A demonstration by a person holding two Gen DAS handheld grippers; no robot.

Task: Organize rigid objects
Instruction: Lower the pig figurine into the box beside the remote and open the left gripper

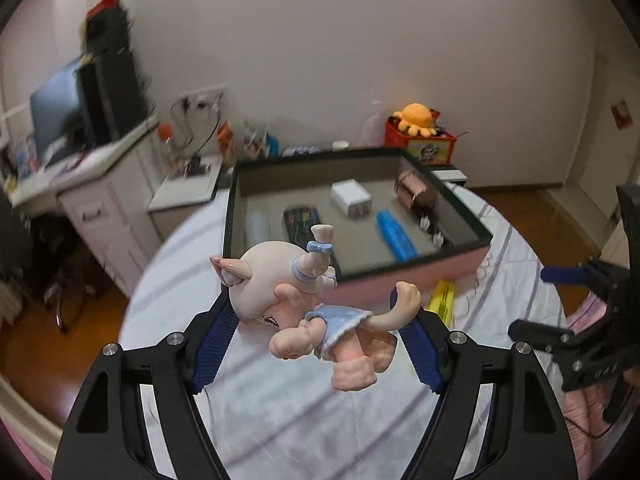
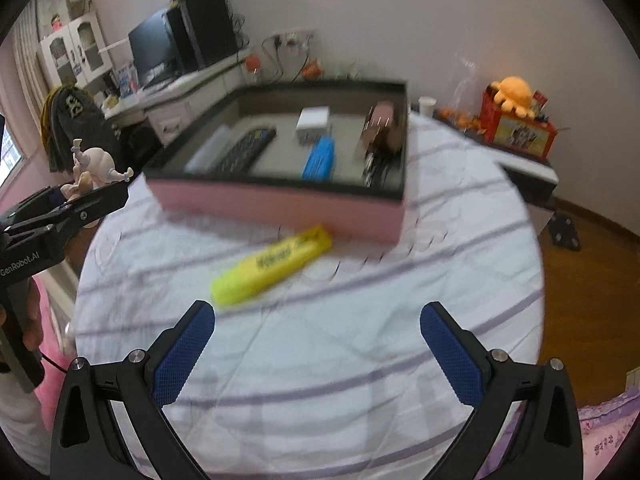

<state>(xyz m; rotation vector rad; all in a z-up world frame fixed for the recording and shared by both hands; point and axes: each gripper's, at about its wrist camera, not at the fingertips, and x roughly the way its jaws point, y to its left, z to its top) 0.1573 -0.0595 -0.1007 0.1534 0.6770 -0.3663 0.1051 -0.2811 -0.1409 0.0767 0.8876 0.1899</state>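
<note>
My left gripper (image 1: 316,312) is shut on a pale doll figurine (image 1: 304,300) in a blue dress, held on its side above the striped round table (image 1: 280,400). The figurine also shows in the right wrist view (image 2: 94,170), at the far left. A pink box with a dark rim (image 2: 280,204) lies ahead and holds a white charger (image 2: 314,124), a remote (image 2: 244,148), a blue case (image 2: 320,158) and a copper-coloured item (image 2: 380,128). A yellow highlighter (image 2: 272,264) lies on the table before the box. My right gripper (image 2: 316,344) is open and empty, just short of the highlighter.
A white desk with a monitor (image 1: 60,116) stands at the back left. A red box with an orange plush (image 1: 420,136) sits behind the table. Wooden floor surrounds the table. The right gripper shows at the right edge of the left wrist view (image 1: 568,304).
</note>
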